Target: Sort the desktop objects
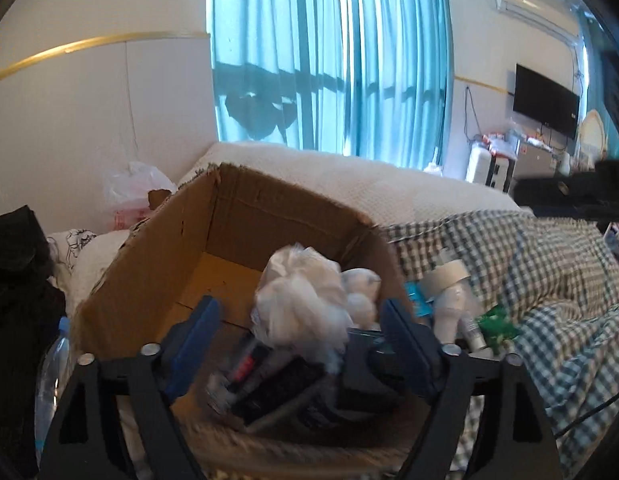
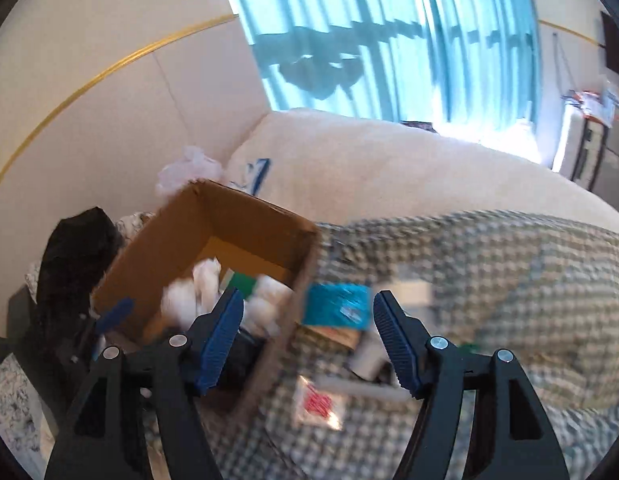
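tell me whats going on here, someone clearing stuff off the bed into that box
Yes. A person works two handheld claws over a cardboard box on a checked cloth. The left claw is over the box, jaws wide, with a white fluffy bundle between them but not pinched. The right claw, open and empty, is above loose items beside the box, including a teal packet and a white tube.

We see cardboard box (image 1: 229, 240) far half free; white wads (image 1: 305, 304) crowd near right; clutter (image 1: 453, 304) beside right wall.
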The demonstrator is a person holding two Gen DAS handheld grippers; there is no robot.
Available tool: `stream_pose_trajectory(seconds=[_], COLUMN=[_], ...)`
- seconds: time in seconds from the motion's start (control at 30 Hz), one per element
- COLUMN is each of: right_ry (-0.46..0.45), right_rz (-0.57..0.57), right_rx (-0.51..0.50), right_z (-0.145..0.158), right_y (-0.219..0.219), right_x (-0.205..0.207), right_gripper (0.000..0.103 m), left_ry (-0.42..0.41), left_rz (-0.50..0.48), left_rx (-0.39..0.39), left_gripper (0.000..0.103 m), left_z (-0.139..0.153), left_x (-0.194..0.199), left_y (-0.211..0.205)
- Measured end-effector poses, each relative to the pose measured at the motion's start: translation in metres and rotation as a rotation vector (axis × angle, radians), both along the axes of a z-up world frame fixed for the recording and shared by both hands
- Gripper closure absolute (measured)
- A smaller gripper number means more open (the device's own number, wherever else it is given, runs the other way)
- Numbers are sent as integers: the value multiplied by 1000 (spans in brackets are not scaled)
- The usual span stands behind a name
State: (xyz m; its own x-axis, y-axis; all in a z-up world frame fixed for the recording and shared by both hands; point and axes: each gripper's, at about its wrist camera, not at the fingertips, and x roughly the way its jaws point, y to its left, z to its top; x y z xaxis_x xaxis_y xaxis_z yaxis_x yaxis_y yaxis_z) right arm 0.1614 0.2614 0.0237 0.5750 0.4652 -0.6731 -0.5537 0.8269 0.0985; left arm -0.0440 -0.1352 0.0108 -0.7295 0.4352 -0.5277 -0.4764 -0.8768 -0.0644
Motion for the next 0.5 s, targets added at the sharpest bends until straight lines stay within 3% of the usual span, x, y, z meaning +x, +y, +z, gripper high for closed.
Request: stream_pose_trajectory(seconds=[0.17, 0.27, 0.4, 0.5], right_ry=[32, 0, -34, -14], right_rz=[-18, -12, -13, -25], right_rx=[-9, -55, -178, -176], right_z=[10, 11, -16, -41], right_y=[-41, -59, -79, -101], right_x=[-20, -31, -36, -29], right_gripper=[36, 36, 35, 35], left_ry=[-22, -59, -86, -106], left_rz=[-29, -62, -85, -87], left_rx=[49, 75, 67, 54], left_gripper=[16, 16, 3, 2], left_z=[17, 20, 11, -10], left_x=[36, 56, 80, 93], left_y=[18, 40, 73, 93])
